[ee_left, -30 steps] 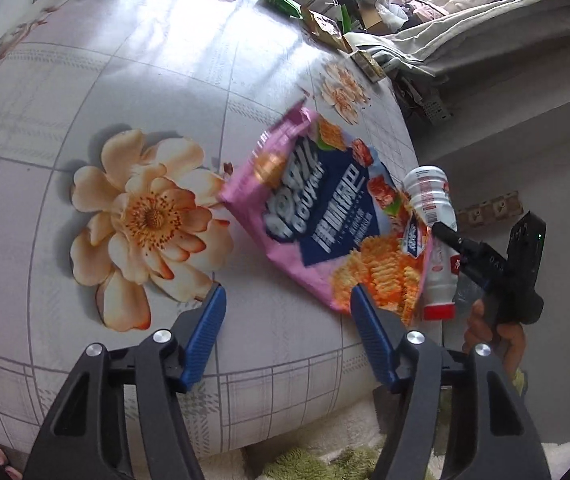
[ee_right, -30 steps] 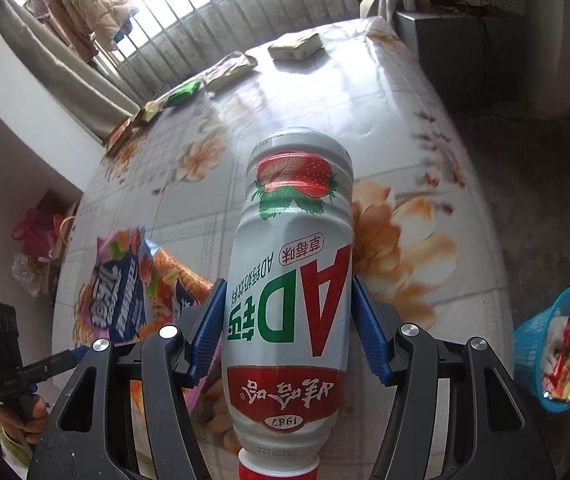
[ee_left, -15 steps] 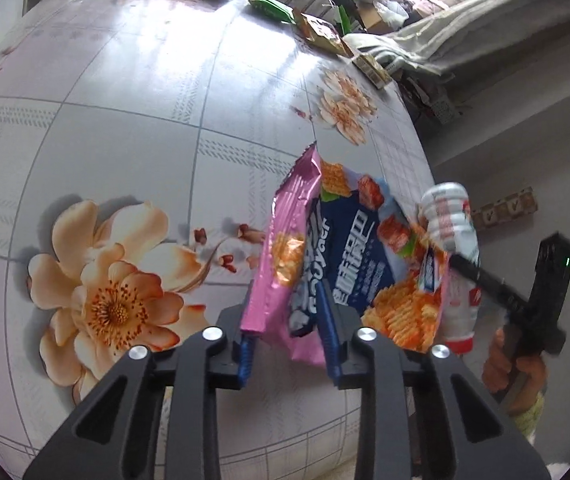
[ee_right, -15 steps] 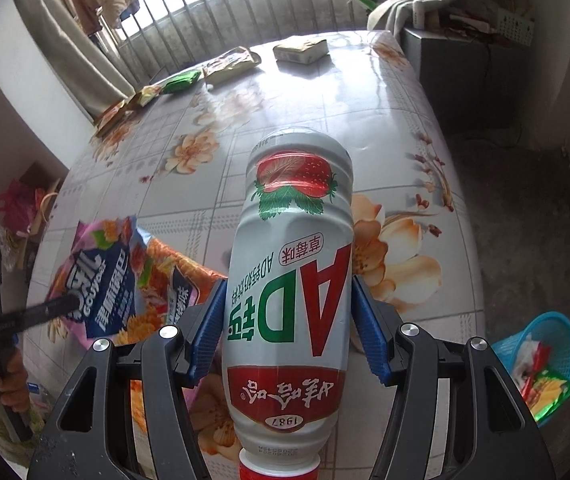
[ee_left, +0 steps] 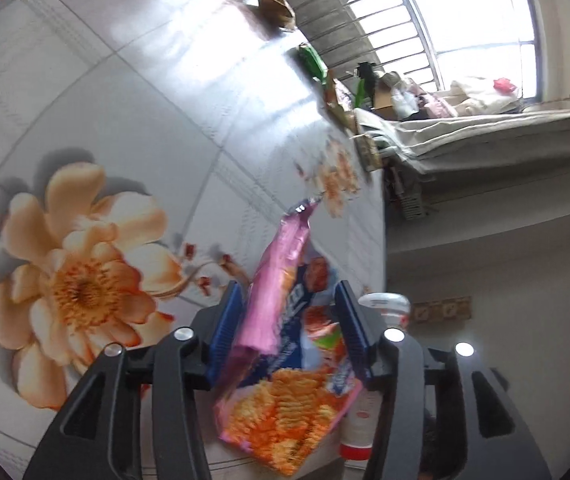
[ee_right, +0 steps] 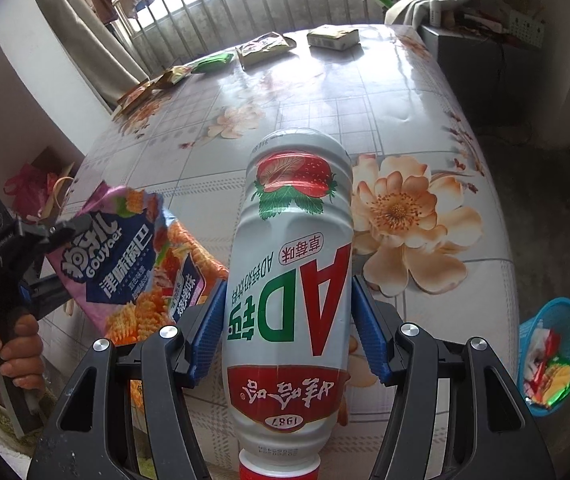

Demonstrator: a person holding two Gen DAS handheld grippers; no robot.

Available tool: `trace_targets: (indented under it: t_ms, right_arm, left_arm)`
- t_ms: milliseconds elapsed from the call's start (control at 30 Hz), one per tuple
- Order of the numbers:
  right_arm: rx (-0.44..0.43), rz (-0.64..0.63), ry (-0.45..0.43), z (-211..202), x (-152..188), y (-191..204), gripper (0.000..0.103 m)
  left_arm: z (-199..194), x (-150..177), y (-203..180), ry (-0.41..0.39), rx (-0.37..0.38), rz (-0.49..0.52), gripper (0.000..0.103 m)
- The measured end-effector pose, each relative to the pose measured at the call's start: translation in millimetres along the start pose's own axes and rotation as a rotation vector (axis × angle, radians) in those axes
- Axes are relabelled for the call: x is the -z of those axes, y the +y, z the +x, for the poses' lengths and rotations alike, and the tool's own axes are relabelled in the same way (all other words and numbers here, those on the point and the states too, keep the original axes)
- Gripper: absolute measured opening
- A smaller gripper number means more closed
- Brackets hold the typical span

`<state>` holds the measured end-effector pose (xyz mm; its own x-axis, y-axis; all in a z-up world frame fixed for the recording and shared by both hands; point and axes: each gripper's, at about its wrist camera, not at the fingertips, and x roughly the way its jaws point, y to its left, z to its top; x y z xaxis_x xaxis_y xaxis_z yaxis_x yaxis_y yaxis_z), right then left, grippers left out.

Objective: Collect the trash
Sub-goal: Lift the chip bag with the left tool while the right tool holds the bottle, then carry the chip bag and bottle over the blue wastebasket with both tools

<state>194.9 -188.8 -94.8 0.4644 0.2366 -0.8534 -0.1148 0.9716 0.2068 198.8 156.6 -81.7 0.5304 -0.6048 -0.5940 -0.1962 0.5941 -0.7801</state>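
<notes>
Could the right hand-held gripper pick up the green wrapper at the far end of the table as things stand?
Probably not: the right hand-held gripper is already clamped on the bottle, so it has no free grip for the green wrapper.

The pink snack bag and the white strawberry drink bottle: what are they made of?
The snack bag looks like thin glossy plastic film: it creases, crumples and catches the light. The drink bottle seems to be smooth semi-gloss moulded plastic, opaque white, with printed graphics and a red cap; whether the print is a sleeve is unclear.
</notes>
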Motion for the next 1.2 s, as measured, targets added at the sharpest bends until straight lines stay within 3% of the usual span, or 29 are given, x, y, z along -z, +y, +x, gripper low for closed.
trace_targets:
  t_ms: [167, 233, 333, 400, 433, 467, 567, 700, 767, 900, 967, 1200]
  right_arm:
    - [0.001, -0.003, -0.001, 0, 2, 1, 0.057]
    - [0.005, -0.003, -0.004, 1, 1, 1, 0.057]
    - [0.005, 0.005, -0.007, 1, 3, 2, 0.057]
    - [0.002, 0.012, -0.008, 1, 3, 2, 0.057]
    - [0.002, 0.014, -0.009, 1, 3, 1, 0.057]
    - [0.000, 0.016, -0.010, 1, 4, 1, 0.057]
    - [-0.002, 0.023, -0.012, 1, 3, 1, 0.057]
    - [-0.008, 0.025, -0.013, 0, 4, 1, 0.057]
    - [-0.010, 0.026, -0.015, 0, 4, 0, 0.057]
    - [-0.019, 0.038, -0.018, 0, 4, -1, 0.057]
    - [-0.024, 0.045, -0.019, 0, 4, -2, 0.057]
    - [-0.019, 0.064, -0.030, -4, 4, -9, 0.057]
  left_arm:
    - [-1, 12, -9, 0.053, -0.101, 0.119, 0.051]
    - [-1, 16, -8, 0.080, -0.078, 0.115, 0.051]
    - [-7, 19, 0, 0.097, 0.104, 0.050, 0.050]
    - [-7, 19, 11, 0.117, 0.287, -0.060, 0.052]
    - [-3, 19, 19, 0.136, 0.330, -0.134, 0.054]
    - [0, 20, 23, 0.144, 0.325, -0.172, 0.055]
    - [3, 23, 25, 0.135, 0.229, -0.158, 0.052]
    - [0, 28, -4, 0.095, 0.002, 0.083, 0.052]
    - [2, 34, -13, 0.090, -0.047, 0.164, 0.049]
    - [8, 44, -26, 0.078, -0.174, 0.304, 0.026]
    - [13, 44, -29, 0.078, -0.215, 0.339, 0.010]
    - [9, 45, -39, 0.045, -0.234, 0.423, 0.002]
